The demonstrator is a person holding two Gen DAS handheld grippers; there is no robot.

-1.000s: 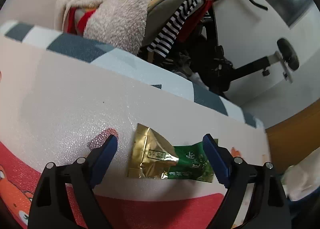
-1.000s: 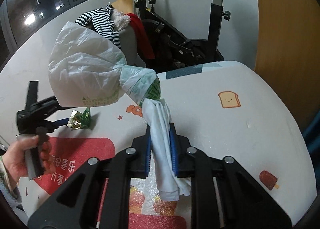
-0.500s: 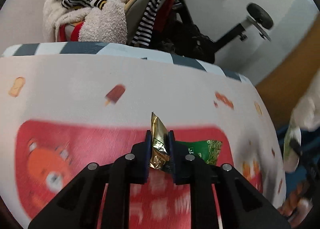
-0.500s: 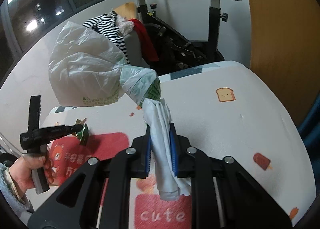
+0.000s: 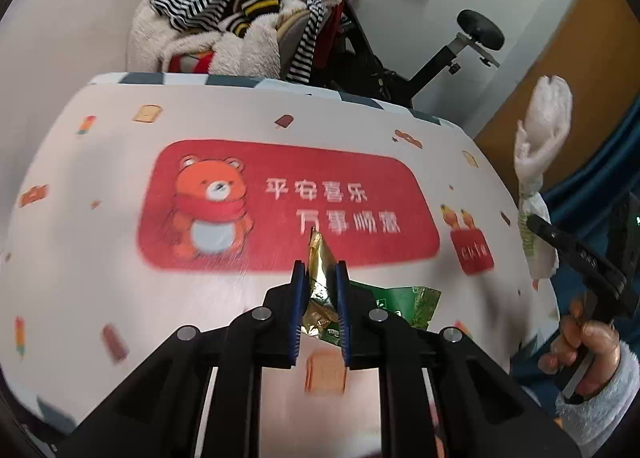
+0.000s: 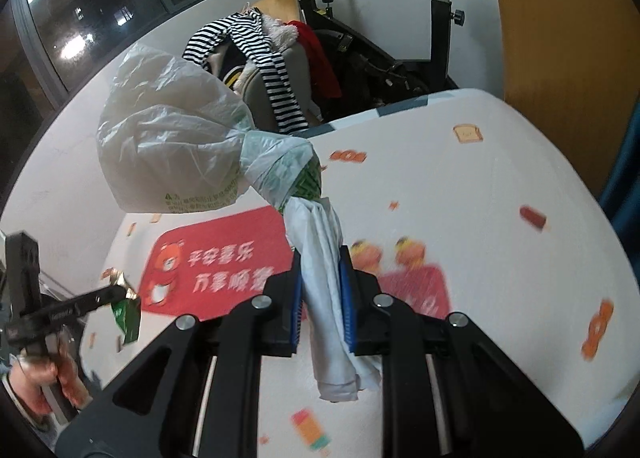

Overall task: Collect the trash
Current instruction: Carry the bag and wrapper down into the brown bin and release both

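in the left wrist view the left gripper (image 5: 320,282) sits at lower centre, its blue-padded jaws pressed onto a crinkled gold and green foil snack wrapper (image 5: 320,258). the gold end pokes up between the pads and the green end (image 5: 404,304) trails out to the right, just beside the right finger. the wrapper hangs above the white table cover with small toast and ice-lolly prints (image 5: 100,161), not touching it. a red rounded panel with an orange bear and white characters (image 5: 280,205) fills the middle of the frame behind the wrapper.

in the right wrist view the right gripper (image 6: 322,294) sits at lower centre, its jaws pinching the twisted neck of a white crumpled plastic bag with faint green print (image 6: 172,153). the bag's bulging body stands up to the upper left of the frame, and its loose tail (image 6: 336,358) hangs below the pads. at the far left edge the left gripper (image 6: 116,294) appears small, carrying the wrapper (image 6: 126,318), with a person's hand (image 6: 36,378) on its handle.

beyond the table, at the top of both frames, a chair heaped with striped and fleecy clothes (image 5: 240,25) stands next to a black exercise bike (image 6: 436,9). at the right edge of the left wrist view a hand in a fuzzy pale sleeve (image 5: 588,350) grips the other tool.
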